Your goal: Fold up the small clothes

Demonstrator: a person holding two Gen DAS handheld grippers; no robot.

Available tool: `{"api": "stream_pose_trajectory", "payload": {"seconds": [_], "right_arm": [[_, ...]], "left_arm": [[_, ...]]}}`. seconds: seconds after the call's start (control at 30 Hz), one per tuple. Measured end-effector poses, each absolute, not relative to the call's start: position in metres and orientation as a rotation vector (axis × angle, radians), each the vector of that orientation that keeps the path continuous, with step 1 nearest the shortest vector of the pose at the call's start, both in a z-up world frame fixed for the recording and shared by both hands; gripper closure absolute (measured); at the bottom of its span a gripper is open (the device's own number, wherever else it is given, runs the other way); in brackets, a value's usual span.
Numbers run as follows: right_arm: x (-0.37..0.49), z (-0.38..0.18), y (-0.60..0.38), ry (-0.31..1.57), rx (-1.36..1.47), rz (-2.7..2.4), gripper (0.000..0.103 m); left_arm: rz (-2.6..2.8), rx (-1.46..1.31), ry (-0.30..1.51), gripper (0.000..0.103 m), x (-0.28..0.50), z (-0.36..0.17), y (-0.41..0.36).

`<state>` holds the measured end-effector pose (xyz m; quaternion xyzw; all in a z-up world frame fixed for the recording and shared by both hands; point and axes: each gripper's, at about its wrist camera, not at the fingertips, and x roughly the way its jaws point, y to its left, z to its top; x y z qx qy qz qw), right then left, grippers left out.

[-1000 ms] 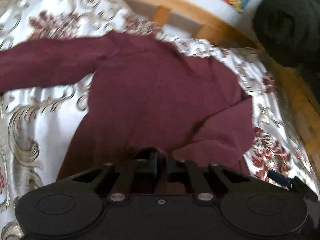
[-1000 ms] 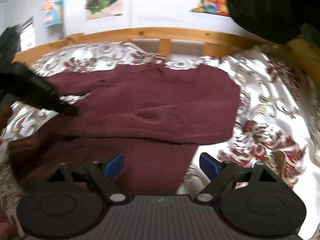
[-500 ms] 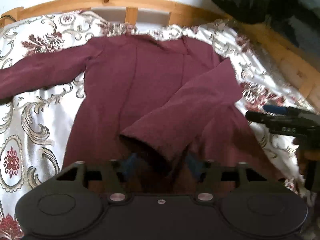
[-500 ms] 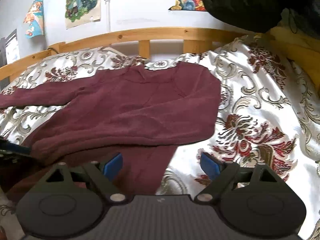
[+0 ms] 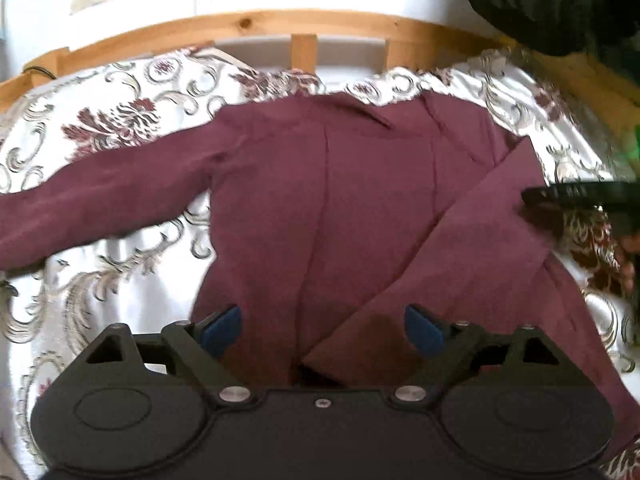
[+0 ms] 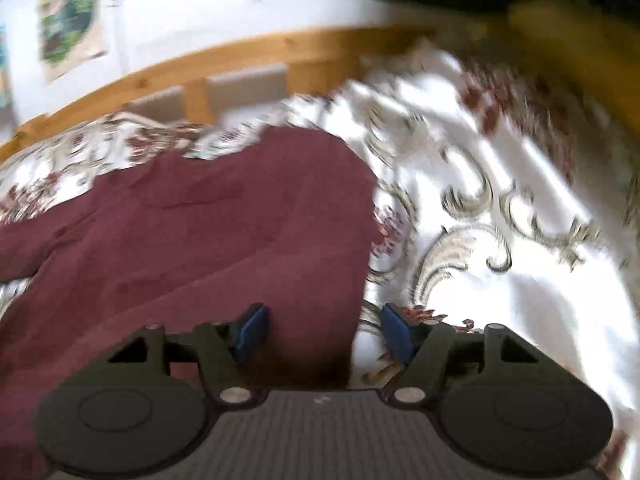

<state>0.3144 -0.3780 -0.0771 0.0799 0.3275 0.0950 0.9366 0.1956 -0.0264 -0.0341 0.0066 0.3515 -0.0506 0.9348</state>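
Left sleeve (image 5: 100, 204) lies spread on the bedspread (image 5: 120, 280), unfolded; left gripper (image 5: 322, 330) has just opened wide, holding nothing; right sleeve (image 5: 460, 248) is folded across the maroon top (image 5: 280, 200); right gripper (image 6: 322, 334), half-closing, straddles the top's side edge, not yet clamped.

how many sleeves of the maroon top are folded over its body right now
1. The right-hand sleeve lies folded diagonally across the maroon long-sleeved top, its cuff near the open left gripper. The other sleeve is spread out on the patterned bedspread.
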Motion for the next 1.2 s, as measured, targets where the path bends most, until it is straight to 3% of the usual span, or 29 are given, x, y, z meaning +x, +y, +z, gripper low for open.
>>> {"api": "stream_pose_trajectory", "payload": {"seconds": [0.1, 0.23, 0.37, 0.43, 0.63, 0.8, 0.93, 1.2], "right_arm": [[0.316, -0.077, -0.386, 0.660, 0.197, 0.238, 0.084], [0.310, -0.066, -0.401, 0.606, 0.213, 0.184, 0.089], [0.314, -0.083, -0.402, 0.668, 0.245, 0.149, 0.089], [0.310, -0.083, -0.398, 0.646, 0.220, 0.138, 0.085], [0.274, -0.064, -0.385, 0.594, 0.159, 0.141, 0.043], [0.229, -0.048, -0.362, 0.562, 0.171, 0.209, 0.011], [0.190, -0.037, -0.333, 0.547, 0.187, 0.256, 0.001], [0.134, -0.045, -0.278, 0.629, 0.277, 0.339, 0.000]], "left_arm": [[-0.130, 0.017, 0.738, 0.017, 0.196, -0.041, -0.029], [-0.141, 0.034, 0.755, 0.017, 0.200, -0.043, -0.037], [-0.132, 0.103, 0.811, 0.017, 0.204, -0.054, -0.049], [-0.136, 0.099, 0.782, 0.016, 0.198, -0.051, -0.046], [-0.078, -0.035, 0.712, 0.002, 0.179, -0.026, -0.009], [0.174, -0.033, 0.645, 0.001, 0.173, 0.003, 0.051], [0.436, -0.059, 0.586, 0.001, 0.161, 0.021, 0.113], [0.722, -0.414, 0.528, 0.001, 0.138, 0.025, 0.211]]}}
